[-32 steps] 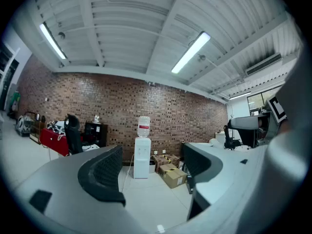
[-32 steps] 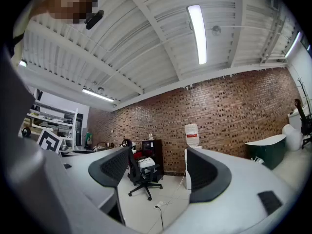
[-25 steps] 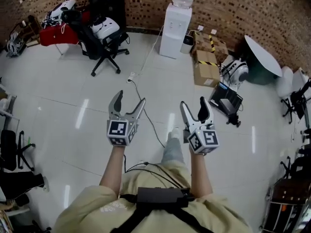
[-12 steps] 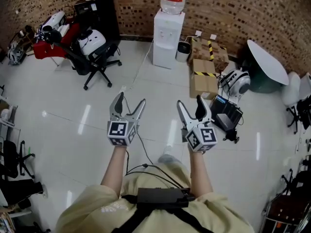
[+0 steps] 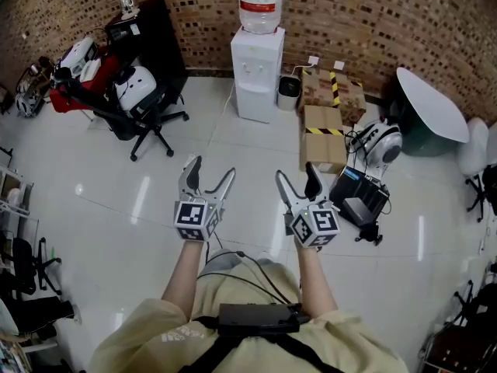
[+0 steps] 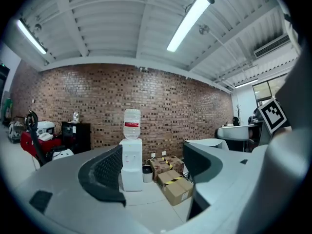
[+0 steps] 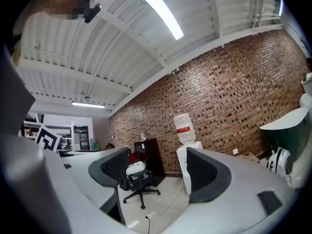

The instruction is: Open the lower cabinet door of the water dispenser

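A left tool [image 5: 211,169] and a right tool [image 5: 295,171] are held side by side in front of the person, above the glossy white tiled floor [image 5: 116,185]. The jaws of both are spread wide, and nothing is gripped between them. The white water dispenser [image 5: 256,72], topped by a clear bottle with a red label [image 5: 260,2], is stood against the red brick wall [image 5: 373,22], straight ahead and well apart from both tools. Its lower cabinet door [image 5: 255,103] is seen shut. A small dark bin [image 5: 289,88] is set just beside it on the right, with brown cardboard boxes with yellow-and-black tape [image 5: 324,127] near. A black office chair [image 5: 147,107] is placed to its left.
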`<state>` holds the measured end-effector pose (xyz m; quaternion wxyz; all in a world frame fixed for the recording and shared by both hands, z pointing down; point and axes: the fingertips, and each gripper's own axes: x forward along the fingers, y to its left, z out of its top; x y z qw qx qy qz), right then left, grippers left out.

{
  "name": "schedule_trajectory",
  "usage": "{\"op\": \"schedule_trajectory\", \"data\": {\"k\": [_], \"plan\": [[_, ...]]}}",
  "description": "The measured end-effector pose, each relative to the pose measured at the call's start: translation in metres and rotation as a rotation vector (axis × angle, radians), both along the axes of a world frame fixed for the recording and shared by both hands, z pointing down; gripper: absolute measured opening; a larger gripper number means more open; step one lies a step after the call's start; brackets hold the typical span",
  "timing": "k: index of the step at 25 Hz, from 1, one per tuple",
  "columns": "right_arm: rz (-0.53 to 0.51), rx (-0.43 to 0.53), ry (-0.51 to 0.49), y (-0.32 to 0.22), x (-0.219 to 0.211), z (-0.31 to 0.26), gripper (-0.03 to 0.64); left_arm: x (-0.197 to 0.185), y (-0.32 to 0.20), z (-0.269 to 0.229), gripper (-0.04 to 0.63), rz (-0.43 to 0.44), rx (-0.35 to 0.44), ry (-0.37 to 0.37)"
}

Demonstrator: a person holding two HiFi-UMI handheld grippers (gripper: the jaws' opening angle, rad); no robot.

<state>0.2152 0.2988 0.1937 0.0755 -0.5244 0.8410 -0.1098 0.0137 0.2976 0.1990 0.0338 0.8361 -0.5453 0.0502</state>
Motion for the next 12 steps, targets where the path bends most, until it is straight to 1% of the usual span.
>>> {"op": "schedule_trajectory", "data": {"k": [3,6,9,12], "plan": [[-0.047,-0.008,0.007,-0.023,-0.019,0.003,0.382,-0.011,-0.02,0.006,0.373,-0.022,-0.02,0.0],[-0.068,-0.016,0.025,-0.042,-0.023,0.013,0.382,-0.01,-0.046,0.025,0.373,-0.024,-0.048,0.001],[-0.03,-0.031,0.035,-0.078,-0.02,0.025,0.382,-0.005,-0.094,0.038,0.373,0.019,-0.06,0.004],[0.031,-0.047,0.037,-0.127,-0.017,0.034,0.382,-0.004,-0.151,0.041,0.373,0.079,-0.047,0.001]]}}
